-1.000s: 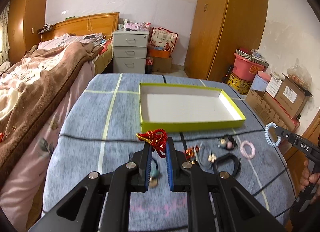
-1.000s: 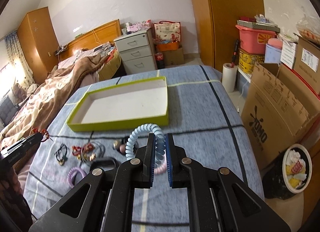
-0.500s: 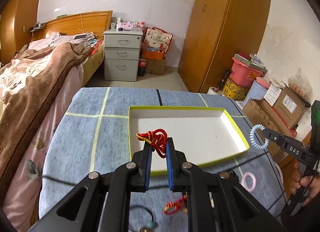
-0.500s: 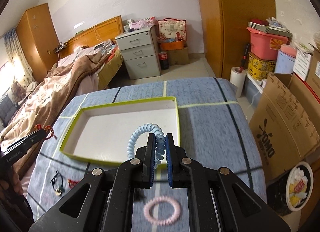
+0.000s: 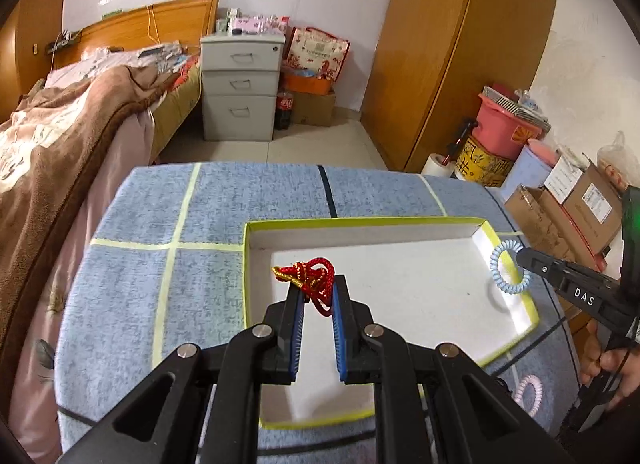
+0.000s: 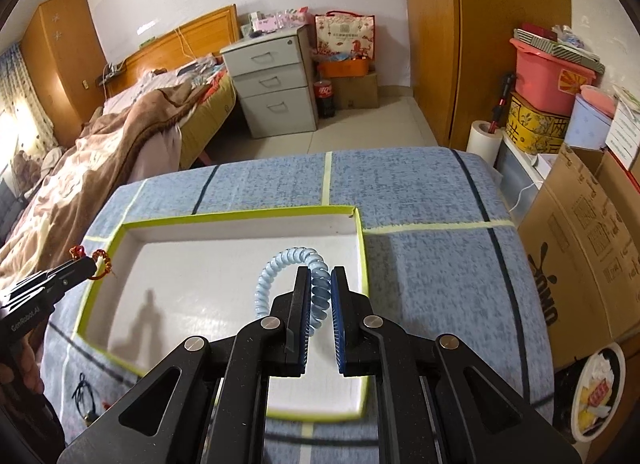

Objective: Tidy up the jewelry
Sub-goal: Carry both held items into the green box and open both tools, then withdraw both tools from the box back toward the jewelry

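1 red cord [image 5: 316, 280] clamped in left hand-held gripper [image 5: 318, 296] | 1 blue coil tie [image 6: 296, 276] pinched in right hand-held gripper [image 6: 320, 288] | both held over 1 tray [image 5: 528, 316], 12 o'clock | 1 pink coil [image 5: 530, 394] seen at 4 o'clock on counter [image 5: 160, 216]

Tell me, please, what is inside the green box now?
The green box shows only a bare white floor. The red cord and blue coil tie hang above it in the claws. The near part is hidden behind the claws.
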Motion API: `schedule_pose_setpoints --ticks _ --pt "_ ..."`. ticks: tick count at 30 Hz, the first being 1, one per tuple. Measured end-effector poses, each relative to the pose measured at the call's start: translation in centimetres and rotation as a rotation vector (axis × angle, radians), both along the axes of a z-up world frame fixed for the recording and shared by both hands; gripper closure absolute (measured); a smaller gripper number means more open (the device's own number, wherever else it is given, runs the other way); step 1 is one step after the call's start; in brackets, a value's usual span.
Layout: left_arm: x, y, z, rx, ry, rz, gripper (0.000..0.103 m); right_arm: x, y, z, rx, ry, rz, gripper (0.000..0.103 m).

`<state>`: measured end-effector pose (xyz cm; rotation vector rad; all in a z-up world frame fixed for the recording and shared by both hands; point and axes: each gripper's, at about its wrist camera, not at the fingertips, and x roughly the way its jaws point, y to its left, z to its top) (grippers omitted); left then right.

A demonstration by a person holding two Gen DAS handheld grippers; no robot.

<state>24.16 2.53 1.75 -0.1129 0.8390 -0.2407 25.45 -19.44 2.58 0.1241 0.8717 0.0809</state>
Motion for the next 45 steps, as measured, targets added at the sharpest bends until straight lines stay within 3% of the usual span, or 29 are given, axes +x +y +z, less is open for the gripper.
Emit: schedule_pose_setpoints --ticks 12,25,30,32,35,36,37,45 --pt "2.7 -0.8 -2.7 0.000 0.085 0.004 0.089 2.9 0.3 -2.9 -0.040 0.077 0.014 0.093" --pt "3.3 -1.1 -4.0 0.018 0.130 0.012 0.087 2.9 0.9 -3.4 -0.072 0.088 0.035 0.093" --pt "3.3 -1.2 -3.8 0.014 0.128 0.002 0.072 2.9 1.0 -3.4 -0.072 0.081 0.041 0.092" --pt "3.3 -1.2 -3.7 0.012 0.127 0.006 0.070 2.9 1.0 -3.3 -0.068 0.082 0.042 0.091" --pt "3.1 -1.1 -3.6 0.002 0.129 0.007 0.066 2.7 1.1 -3.1 -0.058 0.070 0.053 0.078" --pt "3.0 -1.1 -3.6 0.003 0.127 0.006 0.063 2.6 1.1 -3.0 -0.055 0.066 0.057 0.069" --pt "2.9 -1.2 -3.5 0.004 0.123 0.004 0.061 2.5 1.2 -2.9 -0.054 0.061 0.060 0.067" --pt "1.4 -0.5 -2.1 -0.012 0.093 0.018 0.055 1.1 1.4 -1.4 -0.026 0.023 0.067 0.067"
